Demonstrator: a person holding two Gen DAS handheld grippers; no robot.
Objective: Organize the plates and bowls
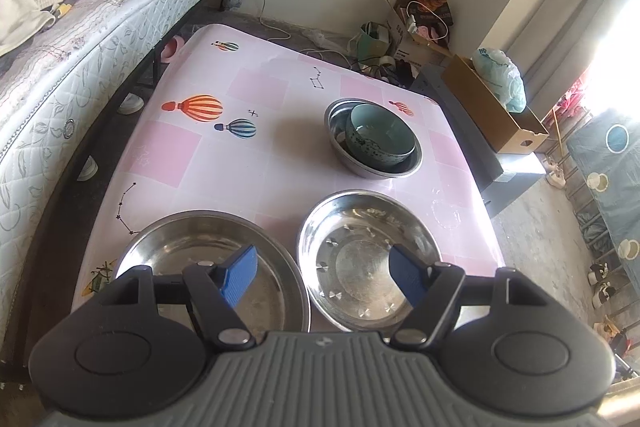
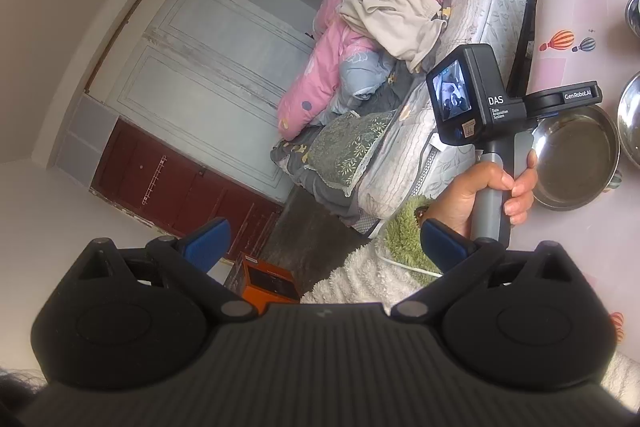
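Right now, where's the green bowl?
Left wrist view: green bowl sits inside the far steel bowl, right of centre on the pink table.

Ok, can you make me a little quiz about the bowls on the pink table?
1. True or false: the teal bowl sits inside a steel bowl.
2. How many steel dishes are on the table? A) two B) three C) five
3. Fill in: the left hand-held gripper has ____ between its blue pads.

Key: 1 true. 2 B: the far bowl, the near steel bowl and the wide steel pan. 3 nothing; its jaws stand open above the dishes.
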